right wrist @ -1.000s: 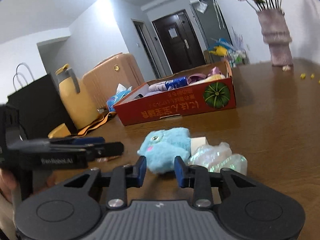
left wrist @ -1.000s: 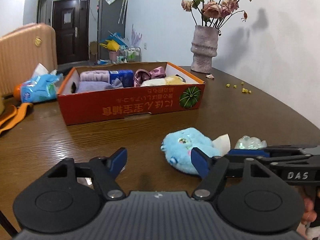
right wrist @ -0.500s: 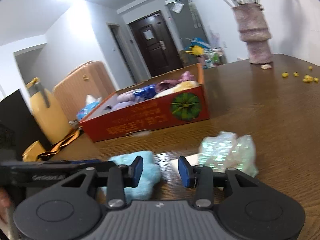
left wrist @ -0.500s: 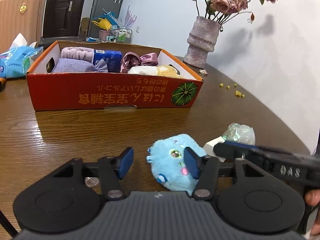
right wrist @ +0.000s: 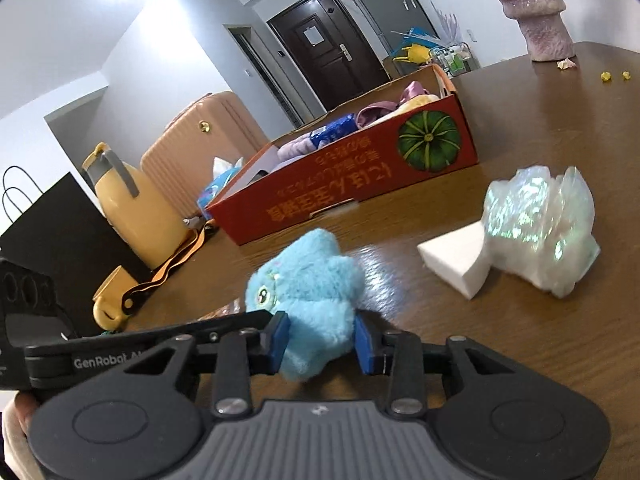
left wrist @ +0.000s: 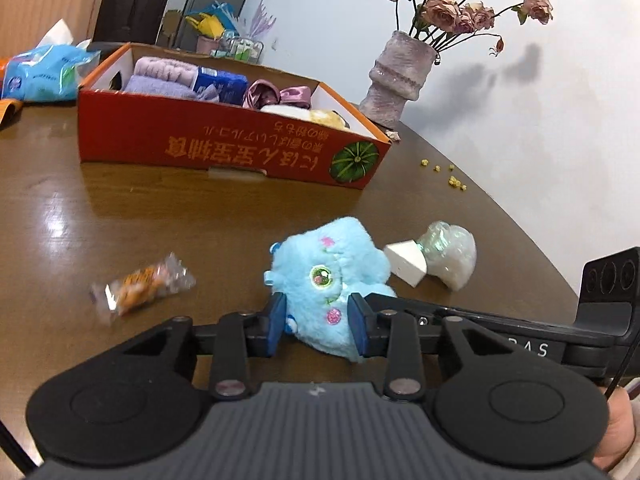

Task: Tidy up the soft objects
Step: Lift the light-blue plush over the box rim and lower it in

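While both your left hand-held gripper (left wrist: 316, 326) and right hand-held gripper (right wrist: 320, 338) pinch the blue plush toy (left wrist: 332, 276), its jaws having just closed, lift evenly toward the red box (left wrist: 224, 148).

Bare wooden table (left wrist: 180, 208) is lying open between the blue plush toy (left wrist: 332, 276) and the red cardboard box (left wrist: 224, 148). A wrapped snack (left wrist: 140, 284) is sitting left of the toy; a white foam wedge (left wrist: 406, 262) and iridescent plastic bundle (left wrist: 452, 252) are crowding its right. The box's near wall is standing in the way.
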Available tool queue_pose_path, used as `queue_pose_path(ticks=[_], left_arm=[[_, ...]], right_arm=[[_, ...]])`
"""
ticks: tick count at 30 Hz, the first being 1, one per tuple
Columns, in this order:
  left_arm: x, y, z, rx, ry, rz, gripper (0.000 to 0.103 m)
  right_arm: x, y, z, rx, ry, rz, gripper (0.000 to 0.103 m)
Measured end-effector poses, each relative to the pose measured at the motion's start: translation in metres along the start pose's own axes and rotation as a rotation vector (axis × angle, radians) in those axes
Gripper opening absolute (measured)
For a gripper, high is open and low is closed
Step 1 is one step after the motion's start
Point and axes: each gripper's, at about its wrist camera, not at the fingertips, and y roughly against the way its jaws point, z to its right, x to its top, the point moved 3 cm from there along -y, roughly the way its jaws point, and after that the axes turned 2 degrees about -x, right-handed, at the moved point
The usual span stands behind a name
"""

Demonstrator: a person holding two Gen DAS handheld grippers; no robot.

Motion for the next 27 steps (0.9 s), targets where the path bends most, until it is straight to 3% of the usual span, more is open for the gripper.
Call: queue_pose_path(ticks=[10, 16, 20, 27], left_arm=[[-0.023, 0.039, 0.011, -0.030, -0.005, 0.022, 0.034], [-0.015, 0.048, 0.012, -0.034, -0.020, 0.057, 0.034], [0.015, 0.042, 0.011, -0.029, -0.066, 0.092, 0.034], [0.106, 0.006, -0.005, -0.047, -0.092, 0.157, 0.034]], right_arm=[[-0.020, 0.035, -0.022, 0.016, 0.019, 0.030, 0.032], [-0.013, 0.039, -0.031, 0.022, 0.048, 0.049, 0.032], [0.014, 0.030, -0.037, 0.015, 0.107, 0.072, 0.031], [0.112, -0.008, -0.040, 0.009, 0.214, 0.127, 0.030]])
